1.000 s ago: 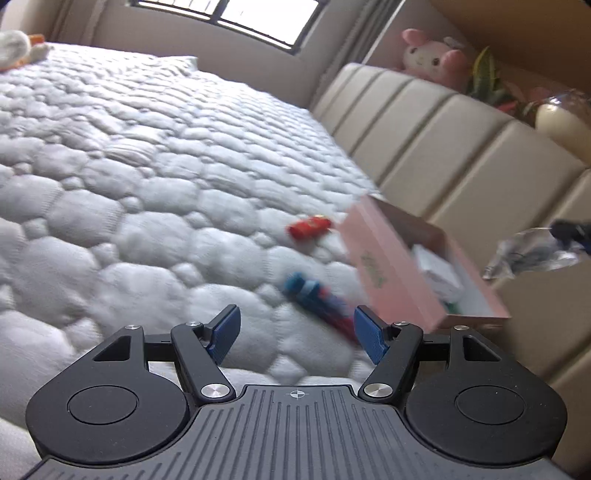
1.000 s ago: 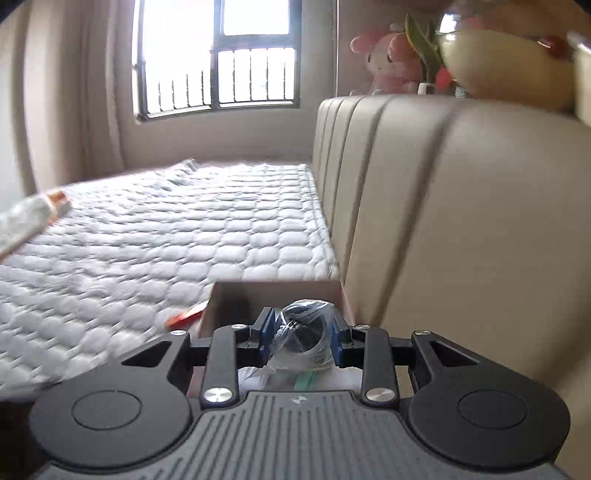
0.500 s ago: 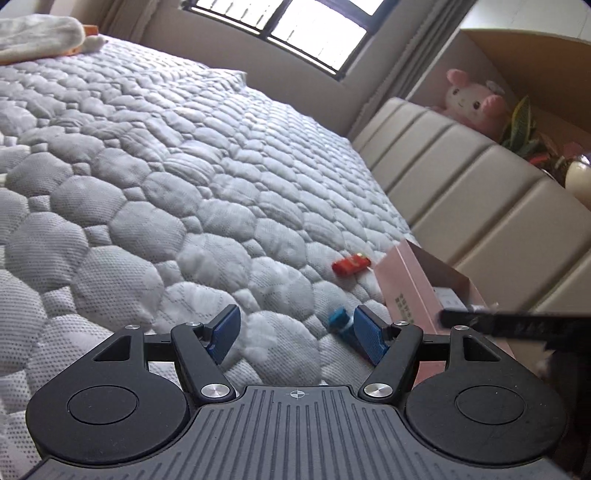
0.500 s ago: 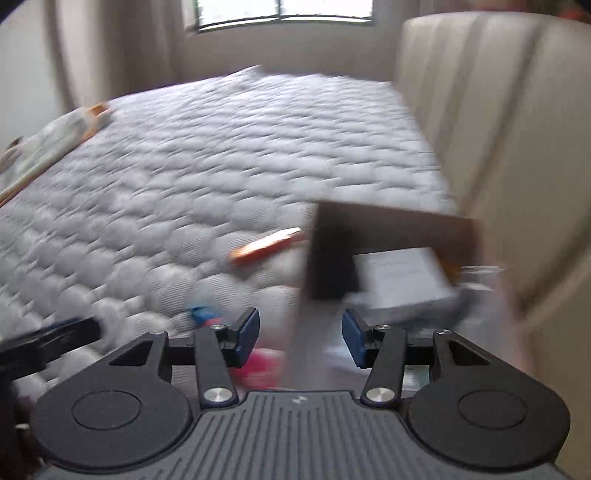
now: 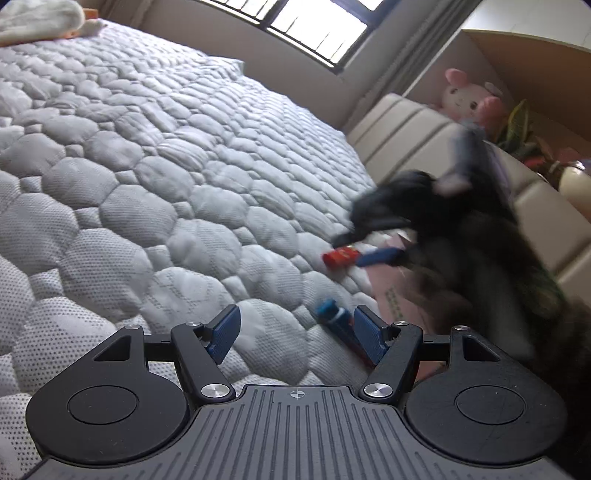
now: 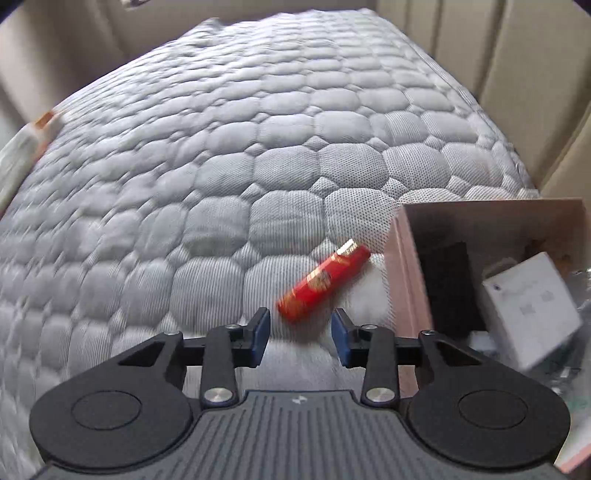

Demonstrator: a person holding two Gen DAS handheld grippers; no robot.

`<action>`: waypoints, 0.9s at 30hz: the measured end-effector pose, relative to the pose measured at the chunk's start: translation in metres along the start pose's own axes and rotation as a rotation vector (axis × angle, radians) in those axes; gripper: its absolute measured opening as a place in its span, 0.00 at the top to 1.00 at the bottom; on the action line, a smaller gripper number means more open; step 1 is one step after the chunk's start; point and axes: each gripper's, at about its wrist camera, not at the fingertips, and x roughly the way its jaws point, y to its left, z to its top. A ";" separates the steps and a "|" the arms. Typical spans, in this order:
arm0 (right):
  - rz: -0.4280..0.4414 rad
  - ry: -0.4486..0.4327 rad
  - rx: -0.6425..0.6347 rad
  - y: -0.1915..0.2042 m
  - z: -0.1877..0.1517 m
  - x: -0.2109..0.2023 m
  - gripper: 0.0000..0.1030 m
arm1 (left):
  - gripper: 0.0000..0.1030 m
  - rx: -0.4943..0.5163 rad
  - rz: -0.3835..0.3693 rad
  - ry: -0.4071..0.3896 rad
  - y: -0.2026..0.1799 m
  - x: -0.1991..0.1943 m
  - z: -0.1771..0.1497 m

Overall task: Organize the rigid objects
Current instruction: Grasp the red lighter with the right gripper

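2 open grippers, right gripper (image 6: 300,334) view — red lighter (image 6: 324,282)

Grey quilted mattress (image 5: 155,177), beige padded headboard (image 5: 417,125), bright barred window (image 5: 306,26)
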 end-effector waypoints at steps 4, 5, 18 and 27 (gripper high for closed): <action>-0.135 -0.021 -0.033 0.020 0.006 0.024 0.69 | 0.30 0.028 0.020 -0.015 -0.003 -0.001 0.000; -0.166 -0.011 -0.046 0.023 0.005 0.030 0.69 | 0.30 0.015 0.013 -0.007 -0.001 0.000 0.001; 0.000 0.002 -0.278 0.038 -0.057 -0.053 1.00 | 0.30 -0.007 0.027 -0.028 0.004 -0.006 0.003; 0.222 0.035 -0.346 0.015 -0.104 -0.115 0.85 | 0.33 -0.061 0.109 -0.054 0.024 -0.010 0.008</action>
